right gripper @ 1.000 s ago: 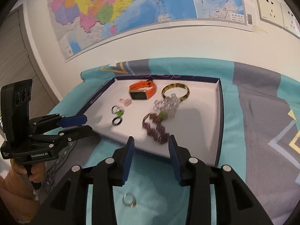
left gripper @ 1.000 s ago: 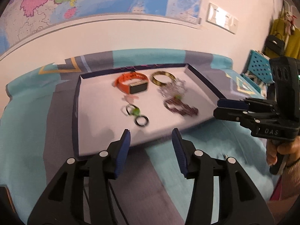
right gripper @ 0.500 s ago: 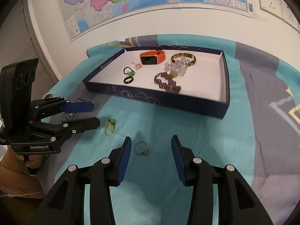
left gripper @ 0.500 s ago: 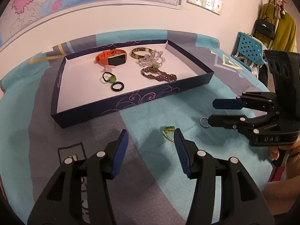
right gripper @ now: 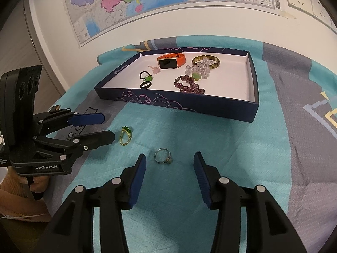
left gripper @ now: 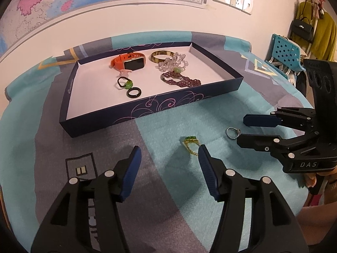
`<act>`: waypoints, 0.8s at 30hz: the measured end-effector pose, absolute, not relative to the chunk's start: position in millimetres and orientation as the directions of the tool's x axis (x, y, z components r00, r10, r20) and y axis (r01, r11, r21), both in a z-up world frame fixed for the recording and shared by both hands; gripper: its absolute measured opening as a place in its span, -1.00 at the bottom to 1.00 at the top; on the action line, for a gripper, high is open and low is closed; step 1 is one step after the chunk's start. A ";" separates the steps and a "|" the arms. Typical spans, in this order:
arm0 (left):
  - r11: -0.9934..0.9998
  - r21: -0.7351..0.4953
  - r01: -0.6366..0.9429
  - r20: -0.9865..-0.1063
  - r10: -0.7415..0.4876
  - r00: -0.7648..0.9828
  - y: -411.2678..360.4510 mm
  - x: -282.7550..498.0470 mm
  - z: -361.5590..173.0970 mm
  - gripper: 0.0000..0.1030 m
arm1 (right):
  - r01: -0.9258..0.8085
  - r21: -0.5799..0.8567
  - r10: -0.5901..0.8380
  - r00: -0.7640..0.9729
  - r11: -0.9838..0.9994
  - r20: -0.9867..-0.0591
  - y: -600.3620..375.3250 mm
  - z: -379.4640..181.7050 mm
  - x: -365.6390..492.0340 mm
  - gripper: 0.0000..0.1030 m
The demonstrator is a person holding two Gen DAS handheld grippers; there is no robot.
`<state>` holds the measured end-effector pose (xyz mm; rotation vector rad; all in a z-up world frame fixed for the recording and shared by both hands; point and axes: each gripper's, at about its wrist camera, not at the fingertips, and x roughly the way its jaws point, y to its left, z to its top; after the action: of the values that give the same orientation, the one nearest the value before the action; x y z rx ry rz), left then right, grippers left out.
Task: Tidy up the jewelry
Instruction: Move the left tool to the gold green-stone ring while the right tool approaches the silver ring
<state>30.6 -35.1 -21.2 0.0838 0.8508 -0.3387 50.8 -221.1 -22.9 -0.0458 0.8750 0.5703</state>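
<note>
Silver ring (right gripper: 163,156) and green-stone gold ring (left gripper: 190,143) lie loose on teal cloth (right gripper: 189,139), outside box (right gripper: 253,113) holding other jewelry. Right gripper (right gripper: 169,165) hovers over silver ring, left gripper (left gripper: 169,158) beside gold ring; both jaws spreading, nothing pinched. Risk: thin bands slip from pads, skid across cloth, or pads snag fabric.

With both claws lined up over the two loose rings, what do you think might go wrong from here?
1. The silver ring lies flat on soft cloth; the right claw, its jaws opening with nothing between them, may pinch fabric or skid over it.
2. The gold ring sits beside the left claw's right finger, so that opening claw could nudge it away.
</note>
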 end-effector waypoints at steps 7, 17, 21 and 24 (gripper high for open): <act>0.939 -0.050 0.342 -0.755 -0.259 0.602 -39.9 29.7 -22.6 0.12 | -0.496 0.180 0.450 0.506 0.850 -0.736 -220.0 -23.2 50.1 -0.03; 0.921 -0.040 0.387 -0.766 -0.277 0.580 -58.6 40.3 -23.7 -0.17 | -0.493 0.205 0.469 0.502 0.846 -0.727 -222.8 -24.3 50.8 0.01; 0.921 -0.051 0.387 -0.774 -0.281 0.567 -60.7 49.3 -26.0 -0.29 | -0.491 0.220 0.479 0.499 0.843 -0.722 -224.5 -24.1 51.6 0.01; 0.916 -0.059 0.397 -0.776 -0.292 0.559 -61.9 51.2 -26.2 -0.59 | -0.490 0.235 0.489 0.495 0.840 -0.718 -226.5 -24.3 51.7 0.02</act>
<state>51.2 -61.9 -26.2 0.1278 0.8900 -0.4070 51.7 -226.5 -24.3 -0.0004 0.8694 0.5931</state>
